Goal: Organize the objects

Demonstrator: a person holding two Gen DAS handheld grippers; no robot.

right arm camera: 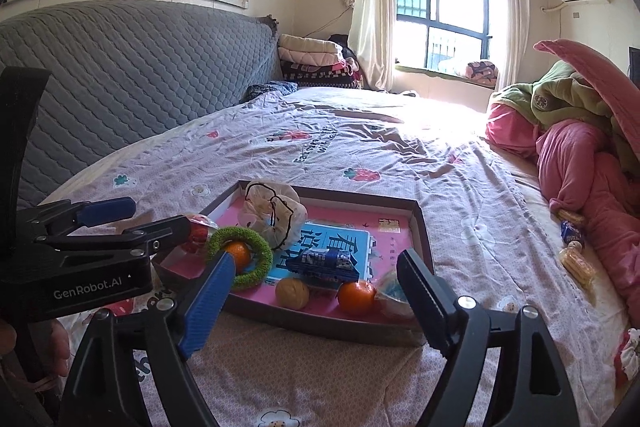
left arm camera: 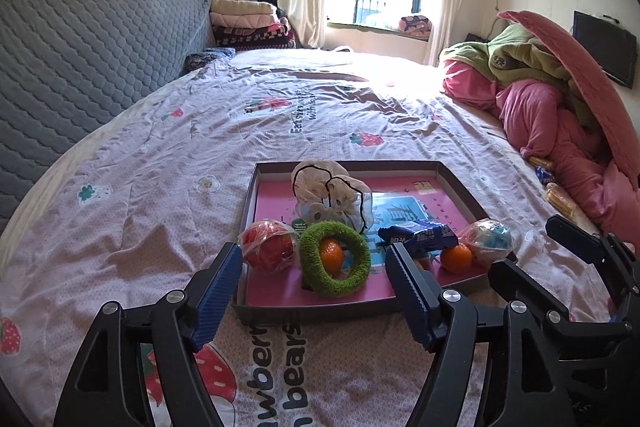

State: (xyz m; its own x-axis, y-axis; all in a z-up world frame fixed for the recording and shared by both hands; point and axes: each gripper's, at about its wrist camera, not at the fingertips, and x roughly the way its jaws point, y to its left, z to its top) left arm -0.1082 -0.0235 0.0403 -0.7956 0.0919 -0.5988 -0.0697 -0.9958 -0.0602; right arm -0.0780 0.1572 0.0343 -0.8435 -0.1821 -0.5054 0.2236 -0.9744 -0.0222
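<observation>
**Both tongs wide open over the tray, nothing held**

While the shallow grey cardboard tray with the pink printed floor (left arm camera: 460, 187) lies on the pale strawberry-print bedsheet (left arm camera: 160, 187), both tongs hang just short of its near wall with their jaws released. The left gripper (left arm camera: 316, 291) has its blue ribbed pads spread wide and empty; one pad sits at 9 o'clock of the tray's near-left corner and the other stands in front of the near wall, and neither touches any object. The right gripper (right arm camera: 316, 303) is likewise spread wide, grasping nothing, its fingers framing the tray's near edge.

Inside the tray, the fuzzy green ring (left arm camera: 334, 259) leans at 7 o'clock of the floor, with a small orange tangerine (left arm camera: 331, 254) showing through its hole. A red ball in clear plastic wrap (left arm camera: 267, 245) lies at 9 o'clock of the ring, against the left wall. A white crumpled cloth pouch with black cord (left arm camera: 328, 195) sits at 12 o'clock of the ring. A blue snack packet (left arm camera: 418, 237) lies near the middle, and at 5 o'clock of it rests a second tangerine (right arm camera: 356, 297), with a brown walnut (right arm camera: 292, 293) just at its 9 o'clock. A wrapped blue-and-white ball (left arm camera: 488, 239) fills the near-right corner.

Pink and green bedding (left arm camera: 560, 99) is heaped at 2 o'clock of the tray, well apart.
</observation>
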